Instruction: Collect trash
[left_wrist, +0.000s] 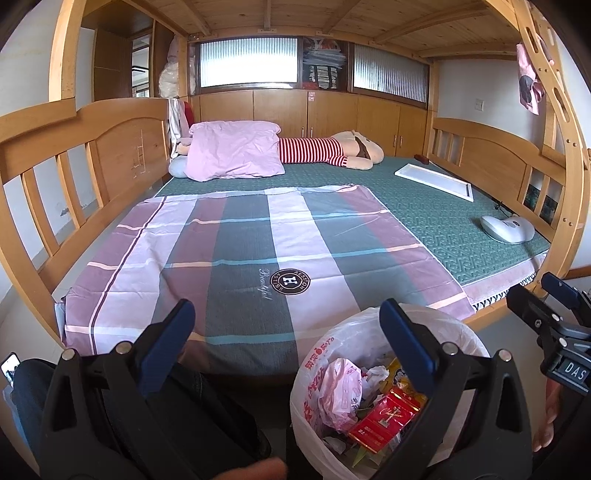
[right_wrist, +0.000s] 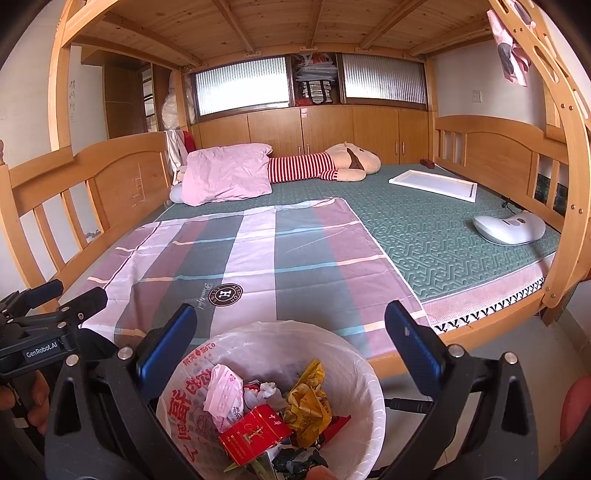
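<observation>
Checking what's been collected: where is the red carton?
The red carton lies inside the bagged trash bin, low centre in the right wrist view, beside a yellow wrapper.

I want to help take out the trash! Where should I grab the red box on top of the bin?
Pinch the red box across its two long, flat sides, coming straight down from above. It lies flat on top of the heap in the lined bin, so only its top is easy to reach.
</observation>
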